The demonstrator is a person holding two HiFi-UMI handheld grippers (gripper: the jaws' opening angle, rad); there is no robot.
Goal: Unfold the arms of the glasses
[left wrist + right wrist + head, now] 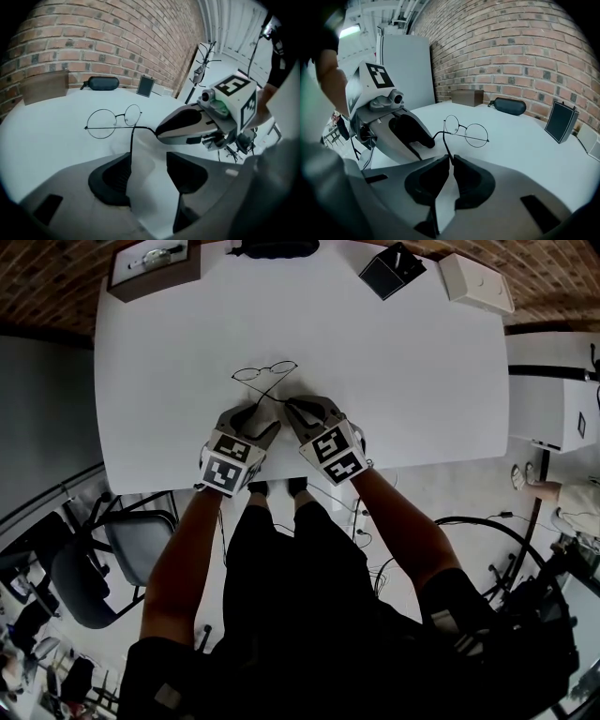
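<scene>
The glasses [120, 116] lie on the white table [422, 381], near its middle and just beyond both grippers. The round lenses face away from the person and both arms reach back toward the near edge.

Left gripper [149, 164]: jaws apart. One thin arm [131, 145] of the glasses runs down between them, close along the inner face of the left pad [112, 176]. Neither pad presses on it.

Right gripper [451, 159]: jaws closed together on the end of the other arm [446, 146], which rises from between the pads to the frame.

The two grippers sit side by side, tips angled down at the table and converging toward the glasses.

Far edge of the table, left to right:
- a wooden box [155, 268] at the far left corner;
- a black glasses case [277, 247];
- a small dark box [392, 270];
- a white box [476, 282] at the far right.

All four stand well apart from the glasses.
</scene>
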